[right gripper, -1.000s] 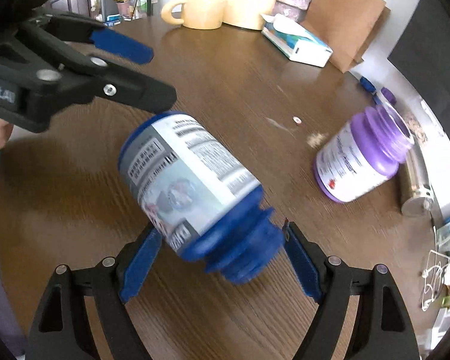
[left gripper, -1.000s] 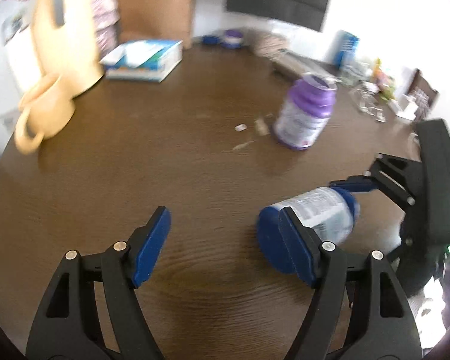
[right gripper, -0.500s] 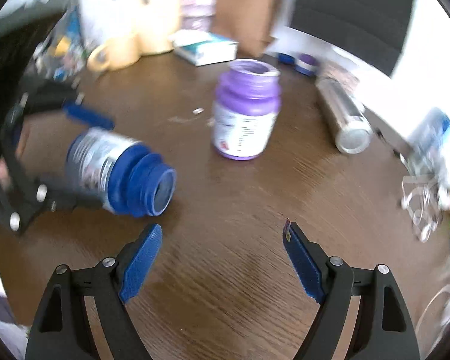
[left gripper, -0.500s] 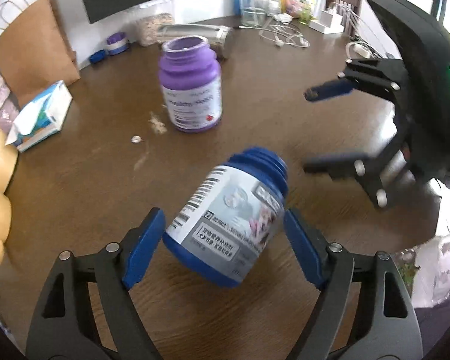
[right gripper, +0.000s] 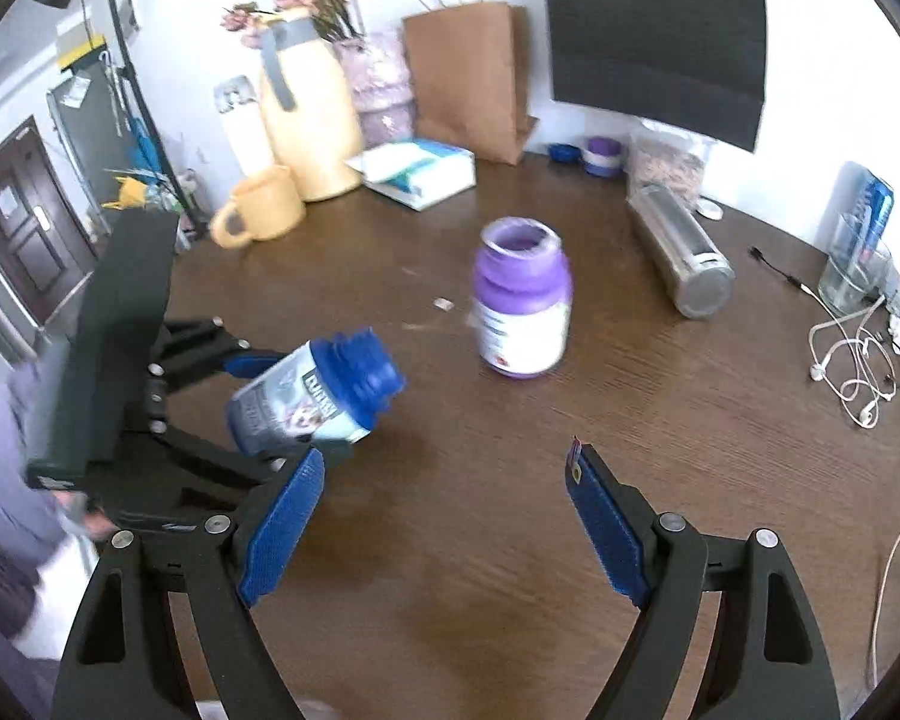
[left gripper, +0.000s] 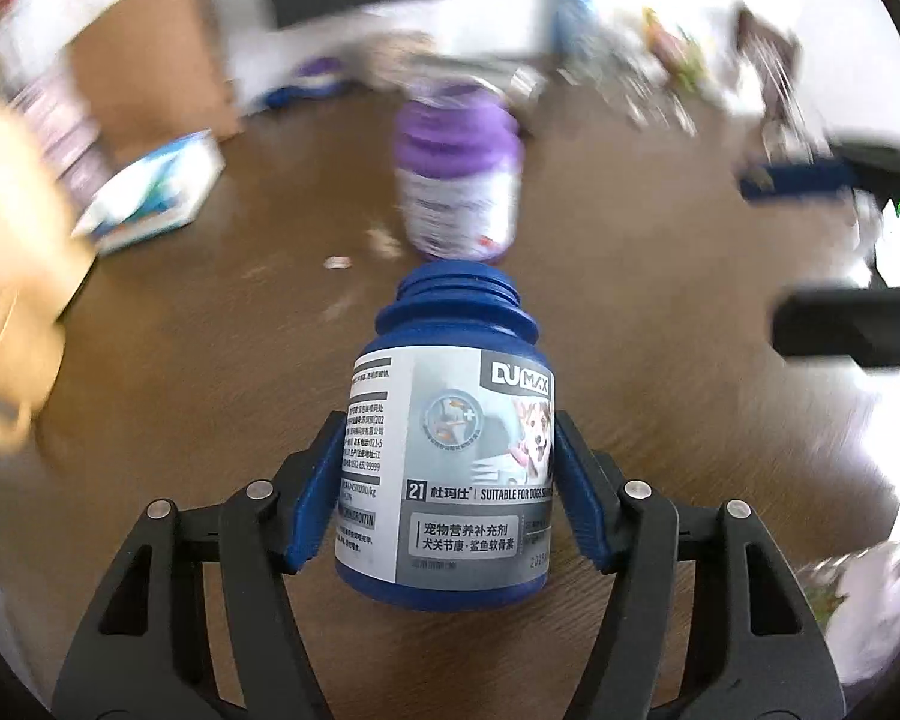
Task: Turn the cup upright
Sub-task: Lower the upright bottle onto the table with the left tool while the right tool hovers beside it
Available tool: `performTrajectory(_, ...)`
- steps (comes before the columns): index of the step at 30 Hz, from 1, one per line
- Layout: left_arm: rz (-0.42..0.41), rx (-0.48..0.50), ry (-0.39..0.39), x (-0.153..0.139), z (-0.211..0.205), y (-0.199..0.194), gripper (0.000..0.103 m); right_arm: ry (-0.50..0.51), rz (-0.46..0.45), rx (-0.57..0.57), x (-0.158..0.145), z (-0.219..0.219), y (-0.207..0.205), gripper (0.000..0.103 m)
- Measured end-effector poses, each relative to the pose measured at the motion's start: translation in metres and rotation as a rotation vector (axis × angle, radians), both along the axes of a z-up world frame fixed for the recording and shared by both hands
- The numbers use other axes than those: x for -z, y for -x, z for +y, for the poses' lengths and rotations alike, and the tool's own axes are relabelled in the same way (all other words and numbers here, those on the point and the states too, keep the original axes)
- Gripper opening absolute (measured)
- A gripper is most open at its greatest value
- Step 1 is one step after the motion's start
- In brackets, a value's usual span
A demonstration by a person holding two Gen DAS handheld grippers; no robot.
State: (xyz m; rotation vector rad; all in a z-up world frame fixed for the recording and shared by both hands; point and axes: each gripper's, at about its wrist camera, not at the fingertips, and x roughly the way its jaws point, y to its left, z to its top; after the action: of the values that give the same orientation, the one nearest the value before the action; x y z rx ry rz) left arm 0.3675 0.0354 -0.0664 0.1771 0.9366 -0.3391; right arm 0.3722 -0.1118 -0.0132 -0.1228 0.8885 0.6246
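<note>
My left gripper (left gripper: 447,492) is shut on a blue open-mouthed bottle (left gripper: 450,444) with a grey label, its neck pointing away from the camera. In the right wrist view the same blue bottle (right gripper: 315,396) hangs tilted above the table, mouth up and to the right, held by the left gripper (right gripper: 270,402). My right gripper (right gripper: 444,516) is open and empty, to the right of the bottle and apart from it. It shows blurred at the right edge of the left wrist view (left gripper: 810,246).
A purple open bottle (right gripper: 522,300) stands upright mid-table. A steel flask (right gripper: 681,252) lies behind it. A yellow mug (right gripper: 264,207), yellow jug (right gripper: 309,120), tissue box (right gripper: 420,171) and paper bag (right gripper: 468,78) line the back. Cables (right gripper: 852,354) and a glass (right gripper: 852,276) sit right.
My left gripper has closed on the blue bottle and lifted it off the table, tilting its mouth upward. My right gripper has let go and drawn back, open.
</note>
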Motion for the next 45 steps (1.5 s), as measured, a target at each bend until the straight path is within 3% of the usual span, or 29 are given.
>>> performTrajectory(3, -0.073, -0.124, 0.083, -0.015, 0.028, 0.015, 0.061, -0.071, 0.102, 0.0, -0.01, 0.021, -0.002, 0.087)
performTrajectory(6, -0.153, -0.223, 0.15, -0.028, 0.049, 0.036, 0.061, -0.238, 0.249, -0.022, -0.011, 0.036, -0.009, 0.087)
performTrajectory(10, -0.23, -0.268, 0.194, -0.032, 0.06, 0.057, 0.061, -0.368, 0.34, 0.065, -0.004, 0.052, -0.001, 0.087)
performTrajectory(13, -0.242, -0.274, 0.261, -0.033, 0.069, 0.066, 0.061, -0.42, 0.373, 0.039, 0.006, 0.072, 0.002, 0.087)
performTrajectory(17, -0.234, -0.296, 0.286, -0.028, 0.075, 0.065, 0.061, -0.362, 0.305, -0.05, 0.019, 0.093, 0.002, 0.087)
performTrajectory(21, -0.247, -0.309, 0.347, -0.023, 0.082, 0.073, 0.061, -0.361, 0.272, -0.066, 0.028, 0.097, 0.01, 0.087)
performTrajectory(23, -0.254, -0.317, 0.356, -0.022, 0.082, 0.076, 0.061, -0.373, 0.229, -0.057, 0.023, 0.097, 0.017, 0.087)
performTrajectory(27, -0.269, -0.334, 0.388, -0.021, 0.088, 0.086, 0.061, -0.307, 0.055, -0.021, 0.007, 0.102, 0.042, 0.087)
performTrajectory(34, -0.282, -0.379, 0.42, -0.019, 0.108, 0.1, 0.061, -0.29, -0.027, 0.046, 0.003, 0.115, 0.069, 0.087)
performTrajectory(38, -0.288, -0.398, 0.424, -0.014, 0.116, 0.107, 0.061, -0.324, -0.093, 0.03, 0.02, 0.123, 0.076, 0.087)
performTrajectory(41, -0.278, -0.387, 0.37, -0.005, 0.112, 0.107, 0.061, -0.313, -0.051, 0.018, 0.032, 0.125, 0.069, 0.087)
performTrajectory(45, -0.273, -0.329, 0.405, 0.0, 0.109, 0.106, 0.061, -0.367, 0.027, -0.063, 0.038, 0.122, 0.058, 0.087)
